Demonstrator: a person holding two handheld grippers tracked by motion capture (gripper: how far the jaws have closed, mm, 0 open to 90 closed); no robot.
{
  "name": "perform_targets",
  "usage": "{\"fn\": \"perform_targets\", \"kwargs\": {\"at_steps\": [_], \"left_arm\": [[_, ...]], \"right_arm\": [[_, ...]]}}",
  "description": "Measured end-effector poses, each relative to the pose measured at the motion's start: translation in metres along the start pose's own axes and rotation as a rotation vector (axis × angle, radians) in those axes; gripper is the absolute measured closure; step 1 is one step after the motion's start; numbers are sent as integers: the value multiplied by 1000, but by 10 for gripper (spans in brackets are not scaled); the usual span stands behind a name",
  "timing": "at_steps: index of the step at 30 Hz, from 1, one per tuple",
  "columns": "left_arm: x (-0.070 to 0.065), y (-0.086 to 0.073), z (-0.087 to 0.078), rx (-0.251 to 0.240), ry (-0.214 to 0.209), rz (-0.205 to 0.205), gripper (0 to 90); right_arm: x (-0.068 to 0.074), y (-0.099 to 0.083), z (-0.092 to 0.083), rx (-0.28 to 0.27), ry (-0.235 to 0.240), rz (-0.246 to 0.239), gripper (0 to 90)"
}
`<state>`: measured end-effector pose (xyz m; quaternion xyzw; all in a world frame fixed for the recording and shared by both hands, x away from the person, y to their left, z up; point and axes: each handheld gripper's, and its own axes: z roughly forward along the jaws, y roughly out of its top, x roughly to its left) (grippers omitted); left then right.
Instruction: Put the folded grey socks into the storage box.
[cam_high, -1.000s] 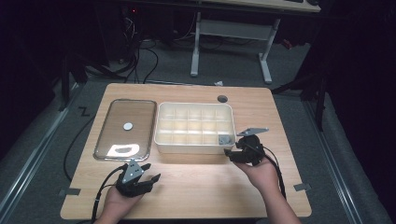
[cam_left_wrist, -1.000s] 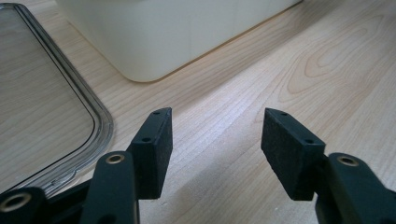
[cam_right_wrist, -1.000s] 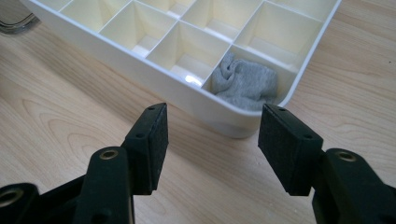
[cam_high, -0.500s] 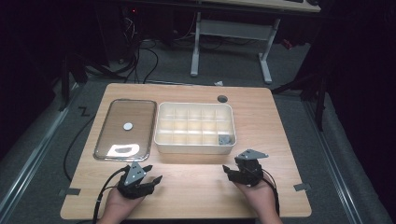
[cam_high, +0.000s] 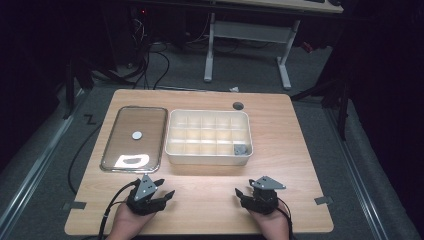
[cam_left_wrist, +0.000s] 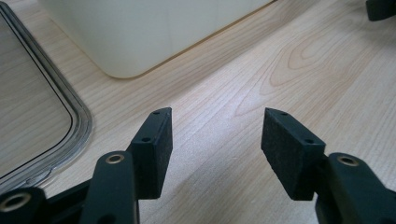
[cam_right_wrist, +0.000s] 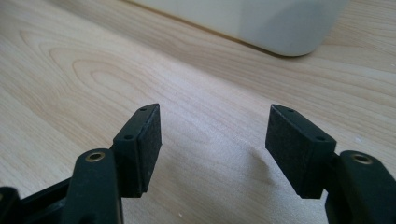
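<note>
Cream plastic formed the compartment tray (cam_high: 209, 137) at the middle of the wooden table (cam_high: 295, 150), and a small grey part (cam_high: 241, 149) lay in its near right compartment, apart from both hands. To the tray's left sat the clear lid (cam_high: 134, 137), flat on the wood, a small round white spot at its centre. The right gripper (cam_high: 248, 196) rested low near the near edge, its jaws having just been opening and now spread wide with nothing between them; the left gripper (cam_high: 162, 192) sat at the near left, likewise wide and empty. The work looked finished or paused, with the tray uncovered. If the lid was to go on next, its thin rim lying flush on the table could slip from the pads, or a careless nudge could push the tray and jolt the grey part out of its cell. The high view gave the whole layout and the part's compartment; the left gripper view showed the lid's rim (cam_left_wrist: 77, 109) and the tray's rounded corner (cam_left_wrist: 126, 70) close up, and the right gripper view showed bare wood grain between its pads (cam_right_wrist: 142, 140), confirming the empty hold.
</note>
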<state>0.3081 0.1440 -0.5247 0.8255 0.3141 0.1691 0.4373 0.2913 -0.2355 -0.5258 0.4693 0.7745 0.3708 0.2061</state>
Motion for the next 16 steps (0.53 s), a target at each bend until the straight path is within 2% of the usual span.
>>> {"fn": "perform_targets", "kwargs": {"at_steps": [16], "left_arm": [[1,0,-3,-14,-3,0,439]], "right_arm": [[-1,-1,3,8,-9,20,371]]}}
